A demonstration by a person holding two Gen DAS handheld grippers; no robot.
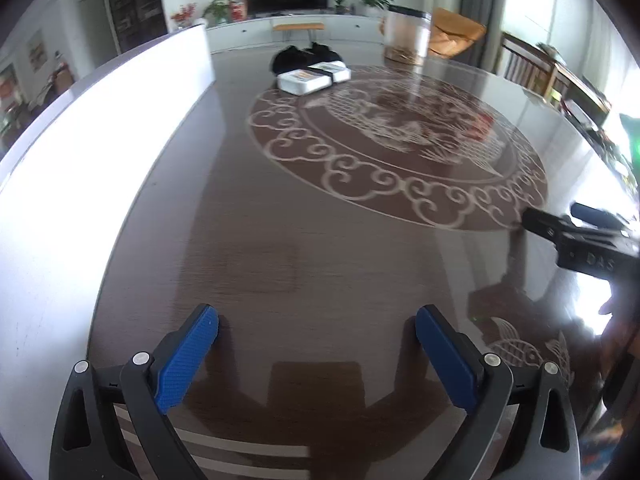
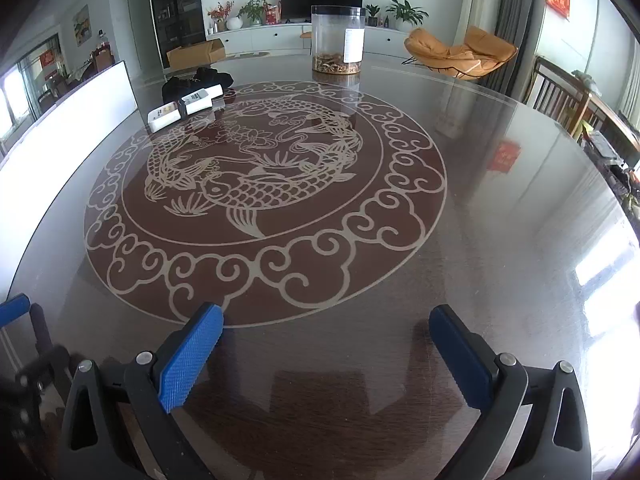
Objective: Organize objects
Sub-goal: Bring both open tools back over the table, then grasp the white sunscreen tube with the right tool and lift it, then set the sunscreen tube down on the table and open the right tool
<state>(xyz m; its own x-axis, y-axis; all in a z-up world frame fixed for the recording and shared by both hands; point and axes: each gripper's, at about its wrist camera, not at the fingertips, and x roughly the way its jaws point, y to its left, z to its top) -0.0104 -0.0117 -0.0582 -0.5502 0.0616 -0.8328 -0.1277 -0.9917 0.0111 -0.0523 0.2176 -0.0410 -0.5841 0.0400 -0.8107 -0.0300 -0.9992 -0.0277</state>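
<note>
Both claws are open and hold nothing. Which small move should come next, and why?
Probably carry the left claw forward toward the white boxes at the far side of the table. Both claws stand open and empty, and these boxes lie on its side, beyond reach.

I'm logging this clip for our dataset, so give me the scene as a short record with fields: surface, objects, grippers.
surface: glossy dark round table with a pale fish-and-cloud pattern
objects: clear plastic jar, black lid, brownish contents at its bottom, far side; two white flat boxes beside a black bundle, far left
left gripper: open, nothing between the blue pads
right gripper: open, empty
</note>
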